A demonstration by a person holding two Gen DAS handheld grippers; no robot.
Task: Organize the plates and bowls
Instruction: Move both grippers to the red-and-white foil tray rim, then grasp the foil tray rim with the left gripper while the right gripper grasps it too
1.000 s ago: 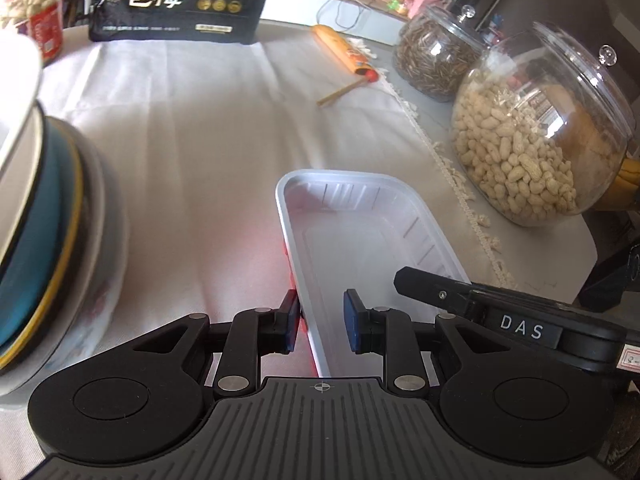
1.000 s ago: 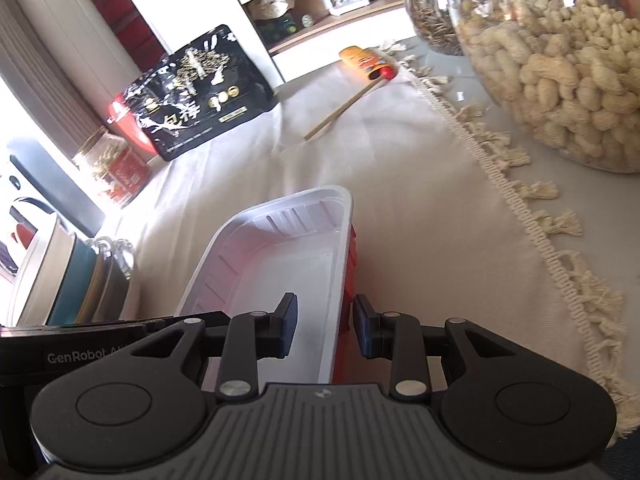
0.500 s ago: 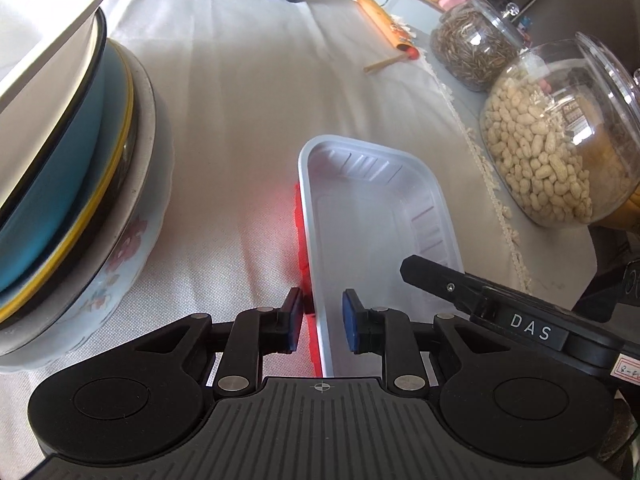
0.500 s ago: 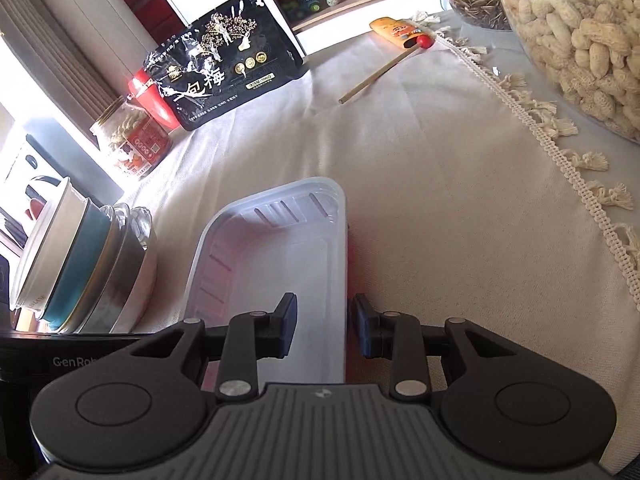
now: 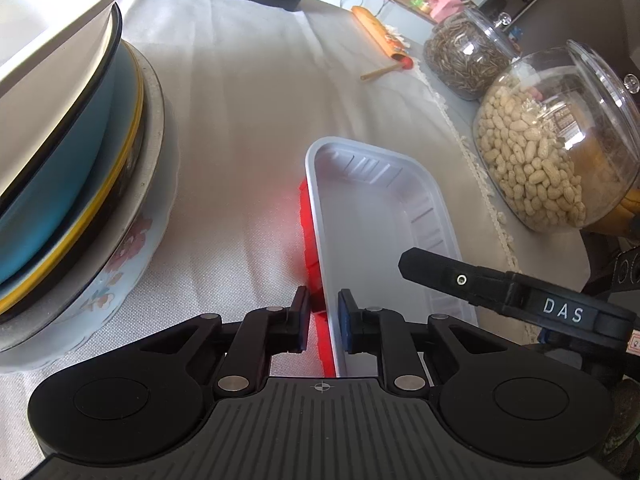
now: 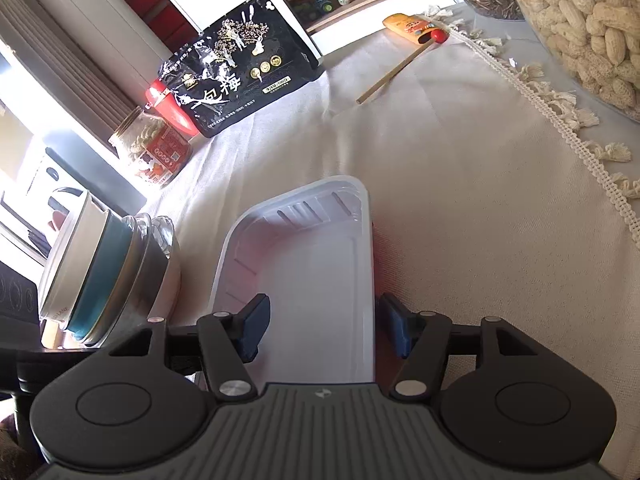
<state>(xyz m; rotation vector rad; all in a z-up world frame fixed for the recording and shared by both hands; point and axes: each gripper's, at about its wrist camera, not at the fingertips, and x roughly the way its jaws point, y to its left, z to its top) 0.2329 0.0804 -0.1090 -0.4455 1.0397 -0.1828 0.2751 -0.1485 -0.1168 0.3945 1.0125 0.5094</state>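
On tabletop (image 5: pixel 248 128) beside the bowl stack (image 5: pixel 60 160), tray (image 5: pixel 380 216) rests; left gripper (image 5: pixel 323 320) fingers have just closed, pinching its rim to hold it, right gripper (image 6: pixel 326 324) fingers just opened, letting go.

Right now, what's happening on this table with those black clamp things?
A person works two handheld grippers over a white plastic tray with a red underside, on the cloth-covered table. The left gripper pinches the tray's left rim; its jaws have just been closing. The right gripper has just been opening and straddles the right rim, pads clear. A stack of bowls stands alongside.
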